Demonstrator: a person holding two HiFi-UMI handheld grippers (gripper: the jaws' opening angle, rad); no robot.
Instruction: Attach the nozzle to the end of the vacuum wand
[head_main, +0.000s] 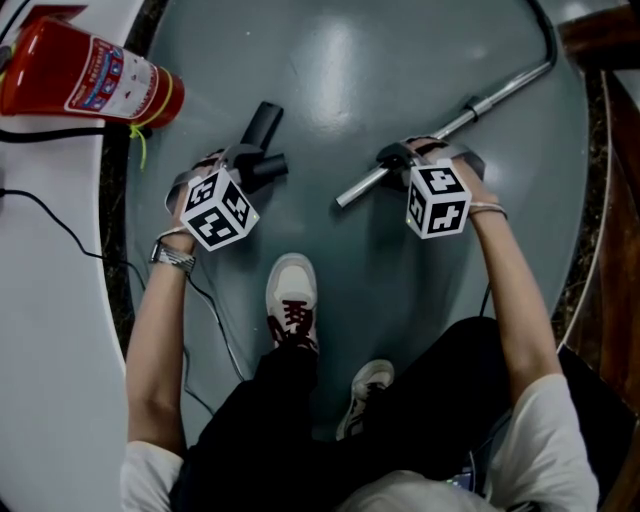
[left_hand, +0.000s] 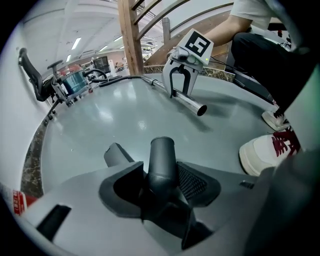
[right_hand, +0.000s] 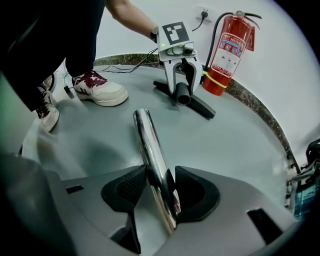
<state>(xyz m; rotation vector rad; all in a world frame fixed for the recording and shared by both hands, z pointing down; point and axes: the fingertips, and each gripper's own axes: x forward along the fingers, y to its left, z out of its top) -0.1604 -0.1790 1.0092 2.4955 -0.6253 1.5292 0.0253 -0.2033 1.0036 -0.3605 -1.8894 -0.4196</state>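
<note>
Nozzle (head_main: 262, 130): dark, on the grey floor (head_main: 350, 60), its neck clamped in the left gripper (head_main: 250, 165). Vacuum wand (head_main: 480, 100): chrome tube, clasped near its open end by the right gripper (head_main: 395, 160), end apart from the nozzle. White shoe (head_main: 292, 295) between them; fire extinguisher (head_main: 90, 80) at far left.

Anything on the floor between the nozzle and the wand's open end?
Nothing: bare grey floor between nozzle and wand end, in the head view.
</note>
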